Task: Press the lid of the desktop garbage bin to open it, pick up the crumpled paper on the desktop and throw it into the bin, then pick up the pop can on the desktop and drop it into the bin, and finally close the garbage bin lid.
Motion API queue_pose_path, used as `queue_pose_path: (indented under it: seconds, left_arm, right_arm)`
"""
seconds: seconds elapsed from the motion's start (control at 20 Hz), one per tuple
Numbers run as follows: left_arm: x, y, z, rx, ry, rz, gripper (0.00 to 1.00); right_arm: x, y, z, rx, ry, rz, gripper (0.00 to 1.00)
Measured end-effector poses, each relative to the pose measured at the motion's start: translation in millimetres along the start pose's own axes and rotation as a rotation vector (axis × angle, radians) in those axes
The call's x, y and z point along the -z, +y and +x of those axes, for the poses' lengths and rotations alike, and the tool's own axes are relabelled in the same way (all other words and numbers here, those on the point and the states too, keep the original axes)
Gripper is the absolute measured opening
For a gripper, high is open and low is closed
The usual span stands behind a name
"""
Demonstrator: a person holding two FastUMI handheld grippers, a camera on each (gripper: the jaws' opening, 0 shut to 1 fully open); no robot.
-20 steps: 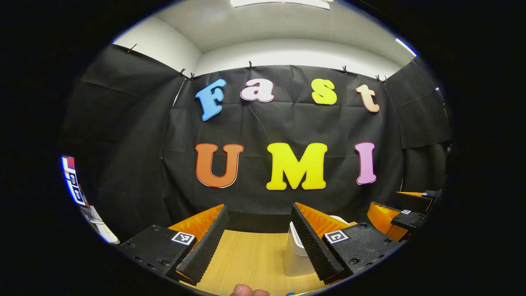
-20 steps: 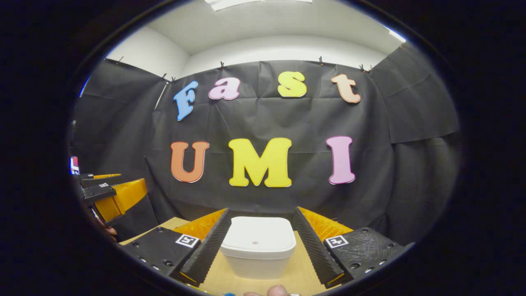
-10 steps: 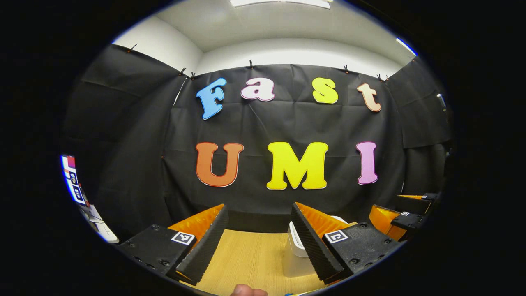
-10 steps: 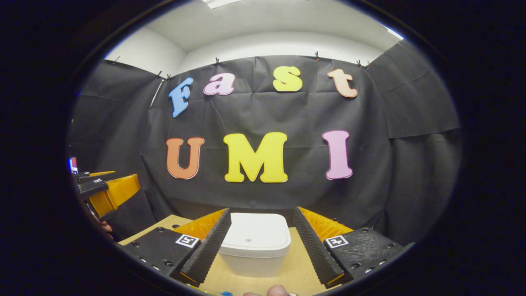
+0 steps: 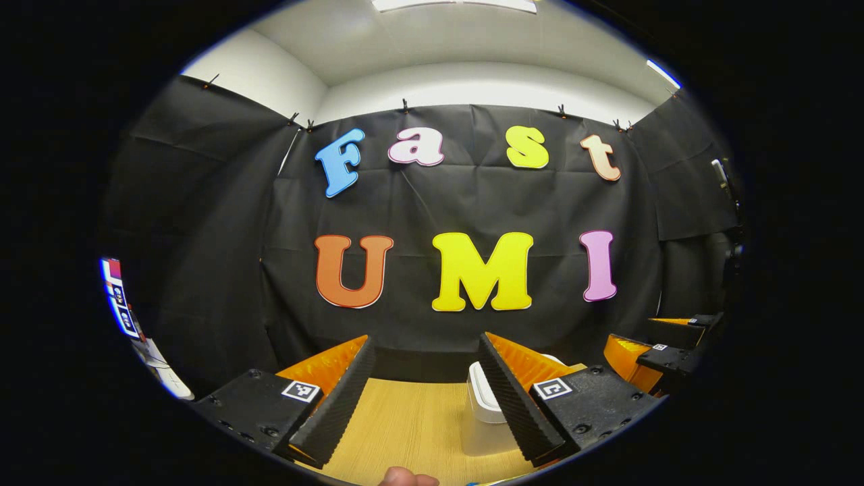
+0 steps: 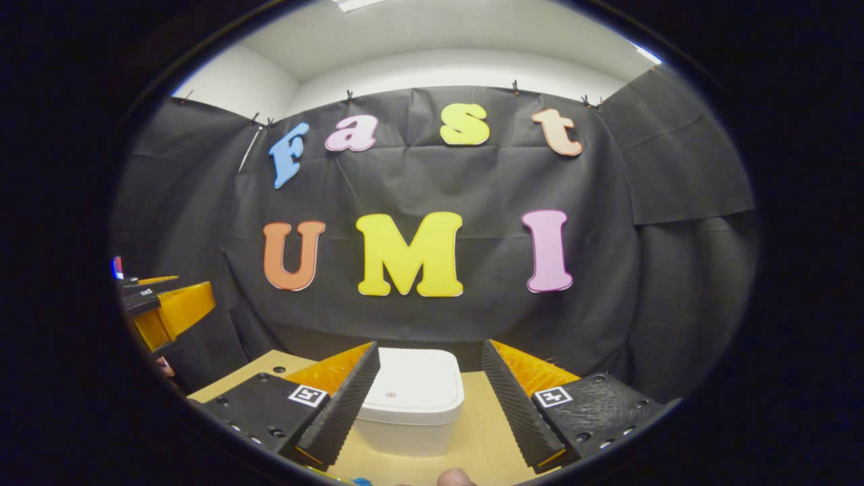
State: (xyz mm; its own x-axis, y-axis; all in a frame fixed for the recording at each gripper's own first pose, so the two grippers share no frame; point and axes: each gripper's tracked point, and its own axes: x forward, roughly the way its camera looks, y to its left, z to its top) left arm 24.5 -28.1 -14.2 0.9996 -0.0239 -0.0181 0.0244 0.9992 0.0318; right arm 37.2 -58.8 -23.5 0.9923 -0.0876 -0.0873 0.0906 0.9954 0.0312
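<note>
Evidently the white garbage bin (image 6: 410, 401) is taken as the landmark for both tools: it stands on the wooden desktop (image 6: 482, 439) with its lid (image 6: 413, 385) shut flat, so the first step, pressing the lid open, is judged not yet done. The right gripper (image 6: 428, 398) is held behind the bin and lined up on it, its jaws spread wide with nothing between them but the view of the bin beyond; this aim suits a press on the lid's top. The left gripper (image 5: 425, 398) is held to the left of the bin, jaws likewise spread and empty, probably kept aside until something is to be picked up. From the right gripper view the whole lid and its small centre mark are seen, and the left gripper (image 6: 165, 314) appears off to the bin's left. From the left gripper view the bin (image 5: 482, 412) is half hidden behind a finger, while the right gripper (image 5: 658, 354) is seen beyond it. No crumpled paper or pop can is made out.
</note>
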Motion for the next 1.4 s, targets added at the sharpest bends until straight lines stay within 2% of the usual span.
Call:
queue_pose_path:
  seconds: [0.25, 0.5, 0.6, 0.65, 0.7, 0.75, 0.8, 0.85, 0.9, 0.95, 1.1, 1.4]
  left_arm:
    - [-1, -9, -2, 0.019, 0.000, -0.007, 0.99]
    - [2, -11, -5, 0.009, 0.013, -0.020, 0.99]
    - [3, -13, -7, 0.008, 0.021, -0.023, 0.99]
    - [3, -12, -7, 0.007, 0.022, -0.019, 0.99]
    - [4, -12, -6, 0.004, 0.022, -0.015, 0.99]
    - [4, -10, -6, 0.000, 0.023, -0.013, 0.99]
    - [4, -9, -7, -0.003, 0.023, -0.014, 0.99]
    - [4, -7, -5, -0.010, 0.023, -0.016, 0.99]
    - [5, -5, -5, -0.018, 0.021, -0.017, 0.99]
    - [3, -4, -3, -0.024, 0.022, -0.016, 0.99]
    - [6, -5, 2, -0.027, 0.029, -0.018, 0.99]
    - [7, -5, 10, -0.028, 0.038, 0.002, 0.99]
  right_arm:
    - [16, 0, 13, -0.016, 0.060, -0.008, 0.95]
    - [36, 4, 32, -0.039, 0.138, -0.010, 0.84]
    - [43, 6, 36, -0.048, 0.169, -0.025, 0.64]
    - [52, 8, 44, -0.049, 0.185, -0.035, 0.64]
    - [53, 6, 50, -0.049, 0.198, -0.037, 0.58]
    - [55, 6, 49, -0.052, 0.214, -0.034, 0.52]
    - [57, 4, 52, -0.046, 0.227, -0.033, 0.40]
    - [60, 3, 56, -0.043, 0.240, -0.030, 0.35]
    - [66, 6, 61, -0.054, 0.262, -0.019, 0.15]
    - [69, 8, 66, -0.061, 0.281, -0.014, 0.03]
    - [78, 12, 80, -0.082, 0.309, -0.016, 0.00]
    - [104, 25, 103, -0.116, 0.381, -0.055, 0.00]
